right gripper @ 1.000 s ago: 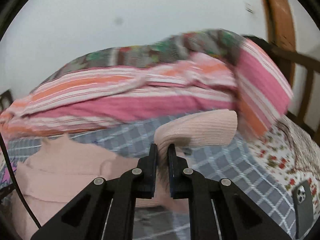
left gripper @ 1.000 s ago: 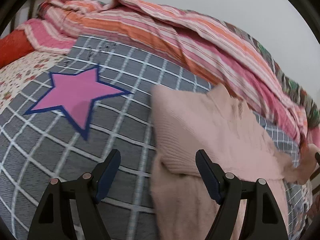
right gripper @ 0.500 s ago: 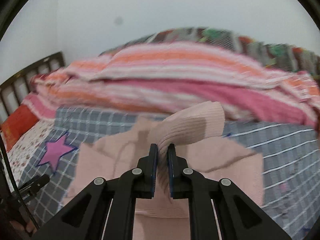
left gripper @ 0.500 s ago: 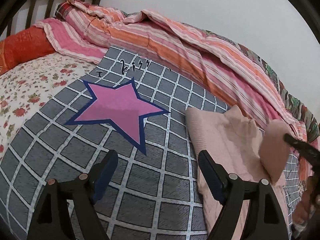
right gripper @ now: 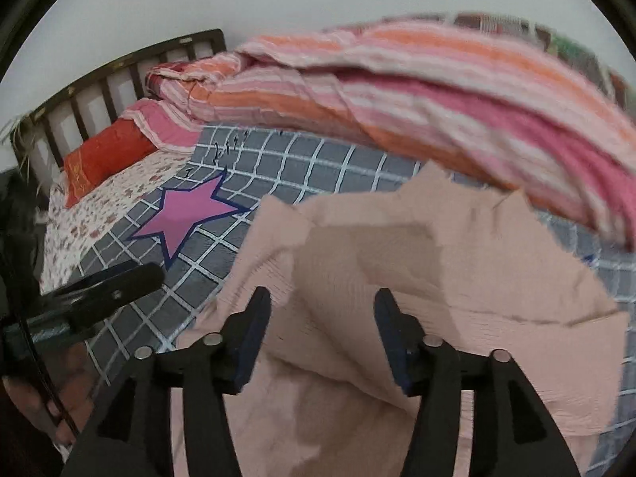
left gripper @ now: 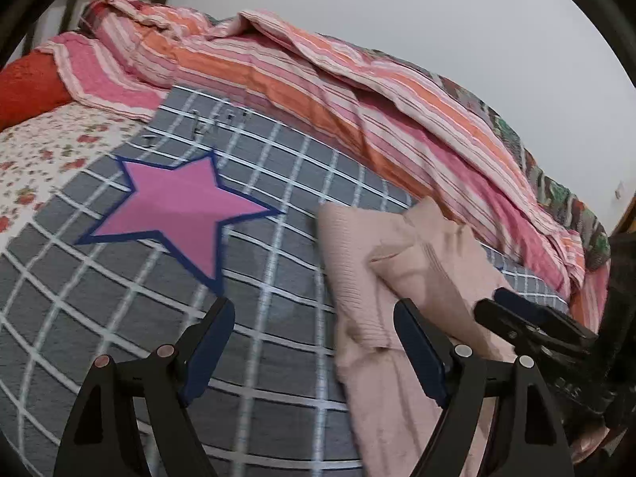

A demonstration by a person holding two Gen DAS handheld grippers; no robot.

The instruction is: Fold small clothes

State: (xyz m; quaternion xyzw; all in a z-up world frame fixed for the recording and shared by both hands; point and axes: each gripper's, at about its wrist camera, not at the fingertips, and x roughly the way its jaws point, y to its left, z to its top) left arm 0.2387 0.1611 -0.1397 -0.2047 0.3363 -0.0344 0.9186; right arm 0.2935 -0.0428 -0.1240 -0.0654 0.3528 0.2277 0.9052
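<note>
On the bed's far left corner, against the slatted headboard [right gripper: 119, 75], lies a red pillow [right gripper: 101, 157] on a floral sheet [left gripper: 35, 159], which covers the left edge of the bed. Next to it spreads a grey checked blanket [left gripper: 278, 183] with a large pink star [left gripper: 183, 206] outlined in dark blue and some small dark writing near its far edge. Along the whole far side of the bed runs a heaped striped quilt [left gripper: 357, 91] in pink, orange and white. The left gripper [left gripper: 314, 342] hangs over the near part of the checked blanket, jaws wide apart with nothing between them; its left finger is over bare blanket and its right finger is in front of the edge of the garment. The pale pink knitted sweater [left gripper: 397, 278] lies on the checked blanket to the right of the star, toward the bed's right half, with a ribbed sleeve folded across its body and its far edge close to the quilt. The right gripper [right gripper: 322, 334] is above the sweater, its jaws opening; the pink knit shows in the gap under them, but the pads do not press on it. In the left wrist view that gripper's dark fingers reach in from the right edge over the sweater
</note>
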